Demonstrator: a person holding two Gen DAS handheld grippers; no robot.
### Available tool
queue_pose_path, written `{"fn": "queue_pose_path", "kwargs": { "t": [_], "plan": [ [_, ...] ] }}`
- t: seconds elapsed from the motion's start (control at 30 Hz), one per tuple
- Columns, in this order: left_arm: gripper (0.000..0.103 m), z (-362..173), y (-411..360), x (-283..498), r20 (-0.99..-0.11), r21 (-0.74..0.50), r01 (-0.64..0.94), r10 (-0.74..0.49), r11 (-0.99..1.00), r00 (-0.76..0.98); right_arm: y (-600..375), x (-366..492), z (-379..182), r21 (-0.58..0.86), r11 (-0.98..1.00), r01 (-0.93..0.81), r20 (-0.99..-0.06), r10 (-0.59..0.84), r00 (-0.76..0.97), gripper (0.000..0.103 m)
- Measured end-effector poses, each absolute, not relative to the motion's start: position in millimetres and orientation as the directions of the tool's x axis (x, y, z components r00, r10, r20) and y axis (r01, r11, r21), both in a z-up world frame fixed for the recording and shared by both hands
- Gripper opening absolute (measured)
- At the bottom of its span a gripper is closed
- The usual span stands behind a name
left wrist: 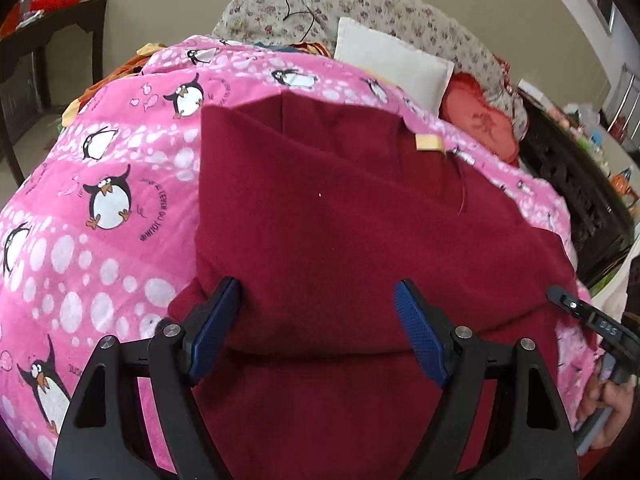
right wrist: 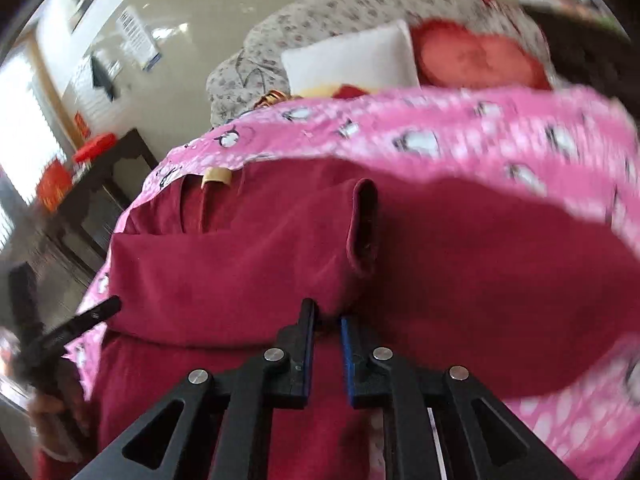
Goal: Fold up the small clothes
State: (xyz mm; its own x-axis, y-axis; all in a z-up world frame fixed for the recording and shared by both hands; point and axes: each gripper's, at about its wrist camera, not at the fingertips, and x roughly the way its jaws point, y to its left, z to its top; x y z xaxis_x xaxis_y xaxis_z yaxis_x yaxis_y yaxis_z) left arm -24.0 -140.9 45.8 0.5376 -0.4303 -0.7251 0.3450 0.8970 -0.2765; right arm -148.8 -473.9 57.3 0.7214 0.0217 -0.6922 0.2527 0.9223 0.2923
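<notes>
A dark red garment (left wrist: 320, 220) lies on a pink penguin-print blanket (left wrist: 100, 200), partly folded, with a yellow tag (left wrist: 428, 142) near its top edge. My left gripper (left wrist: 318, 300) is open and empty, its blue pads just above the garment's near fold. In the right wrist view the same garment (right wrist: 240, 256) shows a sleeve cuff (right wrist: 364, 224) and the tag (right wrist: 216, 176). My right gripper (right wrist: 326, 320) is nearly closed, a narrow gap between its pads, at the garment's near fold; whether it pinches cloth is unclear. The right gripper's tip also shows in the left wrist view (left wrist: 576, 308).
A white pillow (left wrist: 392, 60), a red cushion (left wrist: 480, 120) and a floral quilt (left wrist: 360, 4) lie behind the blanket. A dark wooden table (left wrist: 40, 52) stands at the left. A dark carved bed frame (left wrist: 580, 200) runs along the right.
</notes>
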Motion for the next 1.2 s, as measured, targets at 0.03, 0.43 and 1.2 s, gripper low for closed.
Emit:
{"fn": "queue_pose_path", "kwargs": {
  "t": [0.03, 0.43, 1.2],
  "plan": [
    [0.080, 46, -141, -26, -0.722, -0.267, 0.350, -0.427, 0.898, 0.544, -475, -153, 60, 0.282, 0.923, 0.262, -0.681, 0.000, 0.732, 0.016],
    [0.080, 35, -155, -28, -0.741, -0.146, 0.363, -0.345, 0.920, 0.577, -478, -121, 54, 0.092, 0.937, 0.337, -0.680, -0.187, 0.709, 0.022],
    [0.080, 67, -162, -53, -0.710, -0.276, 0.405, -0.469, 0.872, 0.525, -679, -334, 26, 0.764, 0.304, 0.570, -0.540, -0.185, 0.821, 0.050]
  ]
}}
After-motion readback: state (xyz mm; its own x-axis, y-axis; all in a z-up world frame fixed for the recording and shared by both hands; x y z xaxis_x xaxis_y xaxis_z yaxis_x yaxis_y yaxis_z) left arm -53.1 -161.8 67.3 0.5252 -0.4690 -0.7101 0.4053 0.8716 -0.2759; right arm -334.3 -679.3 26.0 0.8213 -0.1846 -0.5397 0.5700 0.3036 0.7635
